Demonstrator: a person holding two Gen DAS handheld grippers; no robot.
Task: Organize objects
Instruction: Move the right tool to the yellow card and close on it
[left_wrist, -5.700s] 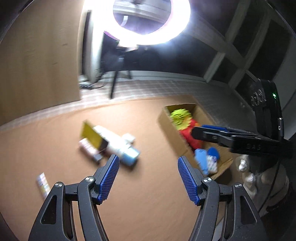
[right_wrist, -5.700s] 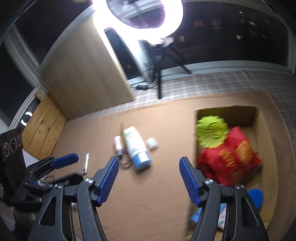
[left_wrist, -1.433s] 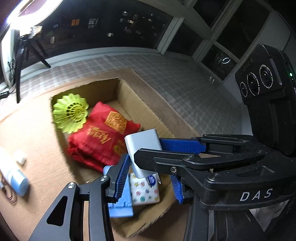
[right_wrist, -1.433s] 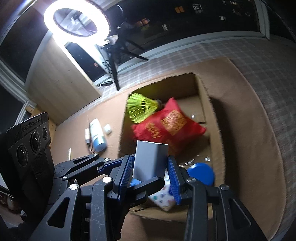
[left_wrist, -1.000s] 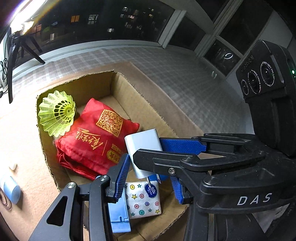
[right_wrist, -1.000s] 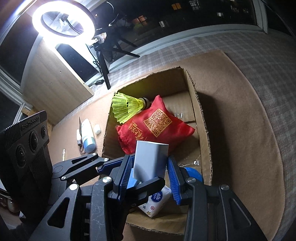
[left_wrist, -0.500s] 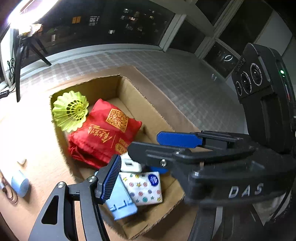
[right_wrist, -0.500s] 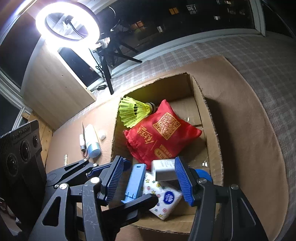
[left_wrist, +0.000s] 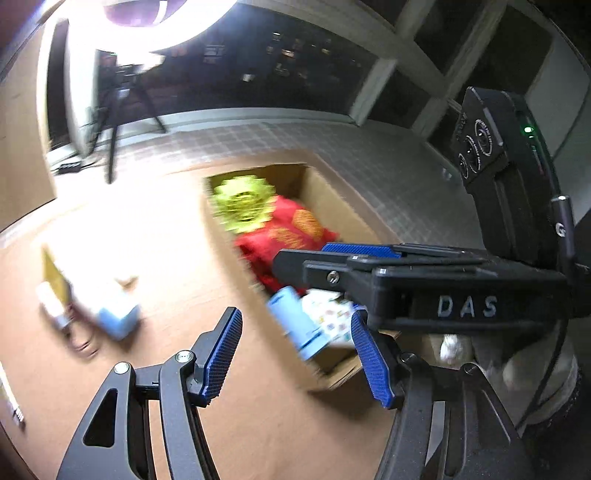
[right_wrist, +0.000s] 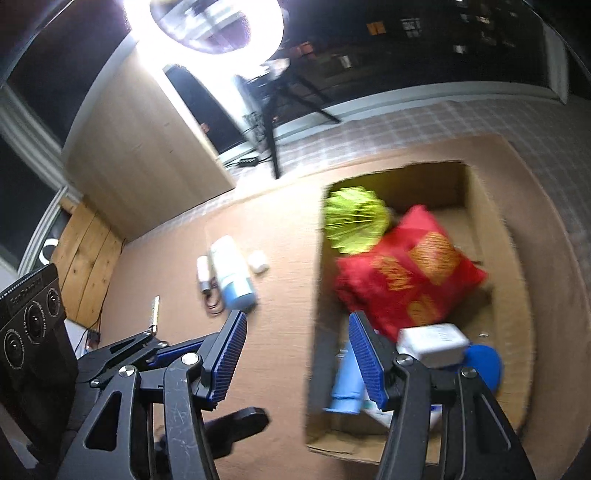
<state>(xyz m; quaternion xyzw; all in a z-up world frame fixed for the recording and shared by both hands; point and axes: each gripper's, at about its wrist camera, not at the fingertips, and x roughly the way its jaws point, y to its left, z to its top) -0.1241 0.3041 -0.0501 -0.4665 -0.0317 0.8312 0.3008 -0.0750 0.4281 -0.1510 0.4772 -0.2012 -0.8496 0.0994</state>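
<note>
Both grippers are moving away from the cardboard box (right_wrist: 517, 280); left gripper (left_wrist: 299, 354) and right gripper (right_wrist: 295, 354) are standing open, empty, white box (right_wrist: 432, 343) lying inside.

My room behind the work
Ring light (right_wrist: 218, 26) glares top centre; its tripod (right_wrist: 273, 122) stands below, wooden cabinet (right_wrist: 147, 155) left.

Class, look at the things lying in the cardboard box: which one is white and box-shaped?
The small white block at the near end of the cardboard box. The others are coloured: a red bag, a yellow-green shuttlecock, a pale blue tube and a blue round thing.
</note>
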